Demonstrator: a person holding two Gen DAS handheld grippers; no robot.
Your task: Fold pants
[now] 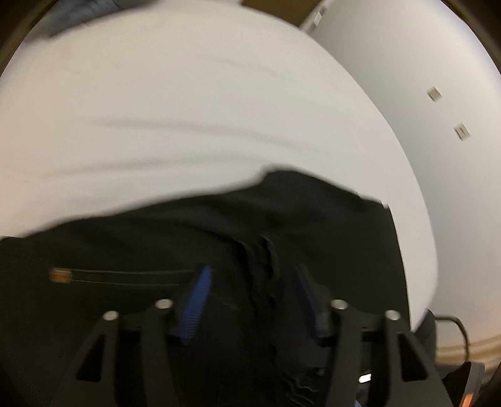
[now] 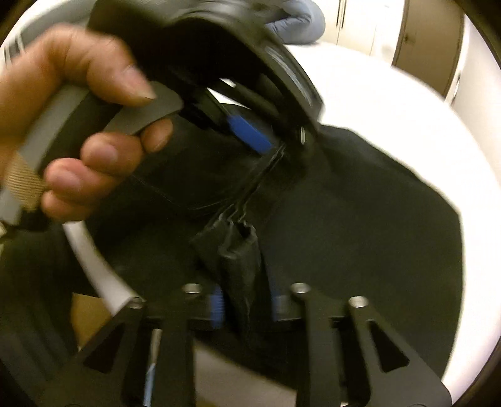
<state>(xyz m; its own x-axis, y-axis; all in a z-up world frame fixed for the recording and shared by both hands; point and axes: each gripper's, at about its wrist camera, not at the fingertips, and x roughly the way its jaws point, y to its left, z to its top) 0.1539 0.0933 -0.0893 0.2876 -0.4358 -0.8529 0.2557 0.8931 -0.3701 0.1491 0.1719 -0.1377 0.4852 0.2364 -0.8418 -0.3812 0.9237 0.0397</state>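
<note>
Black pants (image 1: 156, 244) lie on a white table (image 1: 188, 109), seen in both wrist views (image 2: 360, 225). My left gripper (image 1: 253, 281) has its blue pads wide apart with a bunched ridge of black fabric between them. In the right wrist view it appears held in a hand (image 2: 78, 103), its blue pad (image 2: 250, 131) at the cloth's seam. My right gripper (image 2: 245, 300) is shut on a thick fold of the pants, pinched between its blue pads (image 2: 217, 305). Both views are motion-blurred.
A small orange tag (image 1: 61, 275) and a pocket seam show on the pants at left. A grey-blue garment (image 2: 297, 22) lies at the far table edge. White cabinet walls (image 1: 438, 78) stand to the right, and a cable (image 1: 460, 332) hangs below the table edge.
</note>
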